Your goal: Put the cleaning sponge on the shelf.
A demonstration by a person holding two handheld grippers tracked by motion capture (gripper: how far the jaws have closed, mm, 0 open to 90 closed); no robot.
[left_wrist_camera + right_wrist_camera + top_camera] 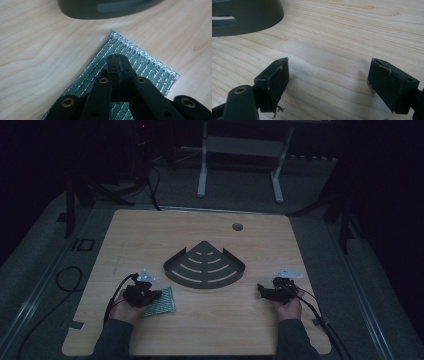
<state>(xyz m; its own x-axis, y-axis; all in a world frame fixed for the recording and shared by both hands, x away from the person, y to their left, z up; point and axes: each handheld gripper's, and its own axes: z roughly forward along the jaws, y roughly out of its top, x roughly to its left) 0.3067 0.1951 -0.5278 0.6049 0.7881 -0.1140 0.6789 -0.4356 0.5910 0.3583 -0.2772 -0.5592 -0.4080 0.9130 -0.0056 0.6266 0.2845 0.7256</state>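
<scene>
rack [204, 265]: 1, 12 o'clock, nothing inside | pad [161, 303]: 1, 8 o'clock | left gripper [156, 295]: jaws together over pad | right gripper [260, 288]: jaws apart

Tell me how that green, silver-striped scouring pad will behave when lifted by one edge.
The scouring pad looks thin and flat on the table, so it probably droops and weighs little. Its rough metallic weave likely resists slipping between the left gripper pads.

A dim room is surrounding the light wooden table [260, 245], with grey carpet [45, 250] lying underneath and a white desk frame [240, 150] standing behind.
</scene>
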